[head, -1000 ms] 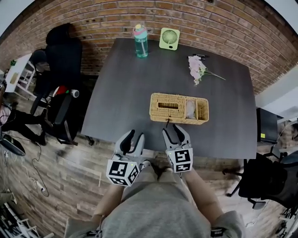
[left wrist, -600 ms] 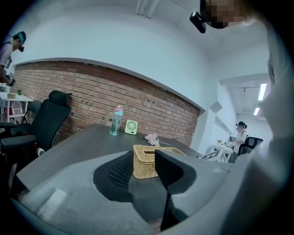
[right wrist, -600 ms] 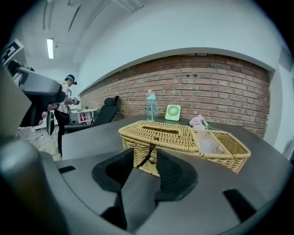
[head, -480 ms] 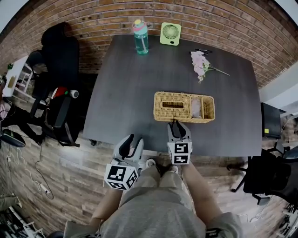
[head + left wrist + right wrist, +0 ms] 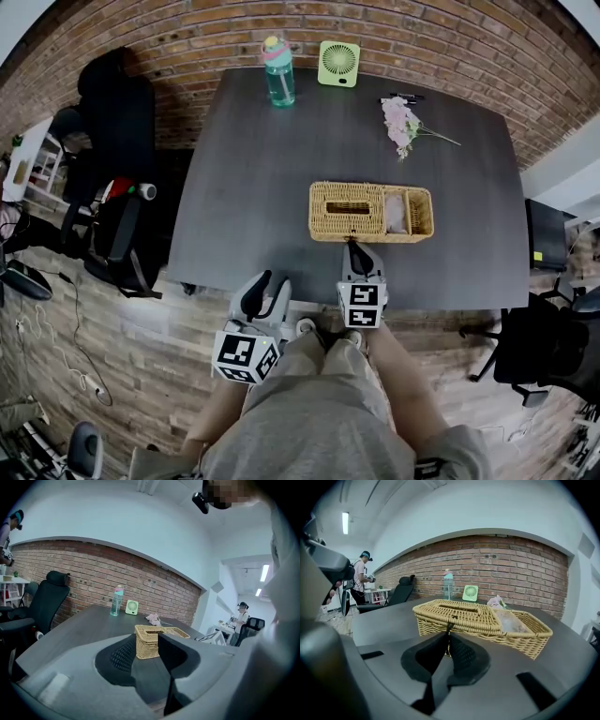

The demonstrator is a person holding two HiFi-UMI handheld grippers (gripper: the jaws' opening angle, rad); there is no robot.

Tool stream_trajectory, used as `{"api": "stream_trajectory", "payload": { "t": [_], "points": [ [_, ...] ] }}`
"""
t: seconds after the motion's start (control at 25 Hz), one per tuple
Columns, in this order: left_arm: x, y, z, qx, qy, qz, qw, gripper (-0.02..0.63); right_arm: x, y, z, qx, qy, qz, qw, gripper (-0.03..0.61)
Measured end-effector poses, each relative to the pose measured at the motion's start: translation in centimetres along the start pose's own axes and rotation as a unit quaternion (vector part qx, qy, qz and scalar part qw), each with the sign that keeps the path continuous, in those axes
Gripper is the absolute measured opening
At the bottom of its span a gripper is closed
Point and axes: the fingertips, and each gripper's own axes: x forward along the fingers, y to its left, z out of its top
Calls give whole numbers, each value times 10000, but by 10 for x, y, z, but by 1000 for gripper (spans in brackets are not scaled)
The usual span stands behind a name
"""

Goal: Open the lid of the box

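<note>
Nearest us, low and left of centre, the left tool (image 5: 274, 278) hangs off the near edge of the dark grey table (image 5: 272, 169), jaws spread and empty, waiting in reserve, we reckon. Just right of it, the right tool (image 5: 357, 247) has just been closing, and it's pinched narrow on the small dark pull tab (image 5: 449, 629) hanging from the woven lid (image 5: 328, 199). That's our handle! Beyond, the tan wicker box (image 5: 370, 234) sits mid-table, lid down. A lift comes next, we'd say.
</note>
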Motion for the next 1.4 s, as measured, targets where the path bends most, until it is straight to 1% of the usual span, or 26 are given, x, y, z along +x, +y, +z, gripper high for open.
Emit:
{"api": "stream_trajectory", "payload": {
  "t": [0.2, 0.48, 0.88, 1.4],
  "points": [
    [-2, 0, 3, -7, -76, -2, 10000, 146, -8, 2, 5, -11, -58, 48, 10000, 23],
    [-6, -1, 11, -19, -184, 40, 9998, 137, -21, -1, 32, 85, -245, 129, 9996, 20],
    [-12, -2, 27, 70, -442, 44, 9990, 137, -33, -12, 78, -110, -673, 22, 9977, 20],
    [-17, 5, 40, 120, -624, 46, 9980, 137, -29, -19, 111, -346, -868, -100, 9956, 20]
  ]
}}
